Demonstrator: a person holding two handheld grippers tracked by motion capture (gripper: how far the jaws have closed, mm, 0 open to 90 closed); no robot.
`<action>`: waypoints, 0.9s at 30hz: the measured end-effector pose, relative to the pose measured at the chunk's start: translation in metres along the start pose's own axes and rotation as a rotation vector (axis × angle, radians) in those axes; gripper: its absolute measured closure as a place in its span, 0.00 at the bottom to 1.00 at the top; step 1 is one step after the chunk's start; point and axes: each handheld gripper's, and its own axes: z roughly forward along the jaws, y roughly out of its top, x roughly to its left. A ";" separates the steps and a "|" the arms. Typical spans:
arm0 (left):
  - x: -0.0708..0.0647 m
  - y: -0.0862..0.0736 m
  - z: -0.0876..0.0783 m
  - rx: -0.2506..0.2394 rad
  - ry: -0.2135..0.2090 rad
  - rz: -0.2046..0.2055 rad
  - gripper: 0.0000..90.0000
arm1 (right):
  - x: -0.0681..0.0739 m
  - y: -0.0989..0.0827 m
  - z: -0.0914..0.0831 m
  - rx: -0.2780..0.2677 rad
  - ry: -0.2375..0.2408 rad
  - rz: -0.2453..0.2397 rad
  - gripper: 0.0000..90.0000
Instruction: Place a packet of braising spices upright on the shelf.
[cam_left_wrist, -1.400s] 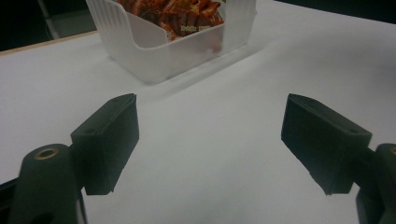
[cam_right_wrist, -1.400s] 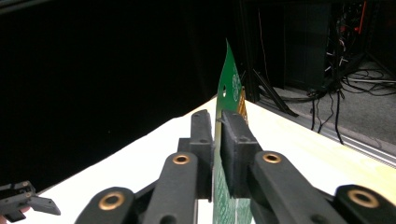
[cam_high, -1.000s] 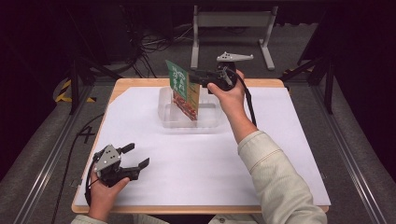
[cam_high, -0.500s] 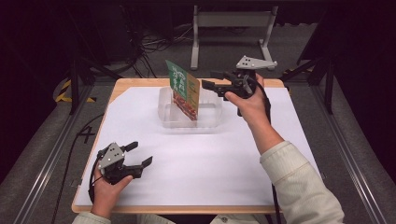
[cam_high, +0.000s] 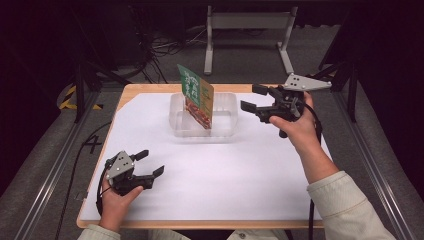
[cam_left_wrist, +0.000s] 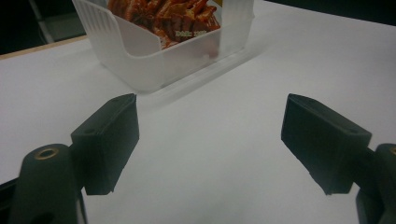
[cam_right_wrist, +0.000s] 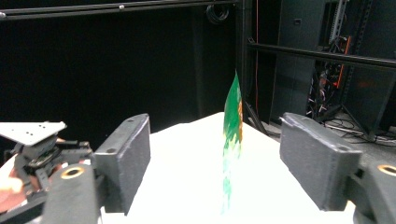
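From the high view, your right gripper (cam_high: 256, 98) hangs above the table's (cam_high: 240, 175) right side near the far edge, just right of the clear plastic bin (cam_high: 226, 118). Its jaws have just been opening and now stand wide with nothing between them. The green snack packet (cam_high: 196, 95) stands tilted on its edge inside the bin, its top reaching well above the rim; the bin sits at the middle of the far edge. Your left gripper (cam_high: 150, 163) rests low over the near left corner, its jaws spread wide and empty, well apart from the bin.

In the left gripper view, your left gripper's (cam_left_wrist: 210, 135) two black jaws stand far apart over bare white table. The bin (cam_left_wrist: 154, 56) lies ahead of them toward the upper left, with the packet's (cam_left_wrist: 163, 14) red printed lower part showing inside it.

In the right gripper view, your right gripper's (cam_right_wrist: 215, 163) jaws are spread wide. The packet (cam_right_wrist: 232, 135) shows edge-on farther off in the gap between them, touched by neither. Your left gripper (cam_right_wrist: 39, 149) shows at the left edge.
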 end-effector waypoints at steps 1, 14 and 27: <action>0.000 0.000 0.000 -0.001 0.000 -0.003 0.22 | 0.000 -0.002 -0.004 0.003 0.000 -0.002 0.23; 0.002 0.003 -0.001 -0.005 -0.026 -0.006 0.22 | 0.004 -0.029 -0.048 0.002 -0.036 -0.022 0.20; 0.003 0.002 -0.003 -0.007 -0.005 -0.012 0.22 | 0.011 -0.087 -0.071 0.007 -0.104 -0.034 0.21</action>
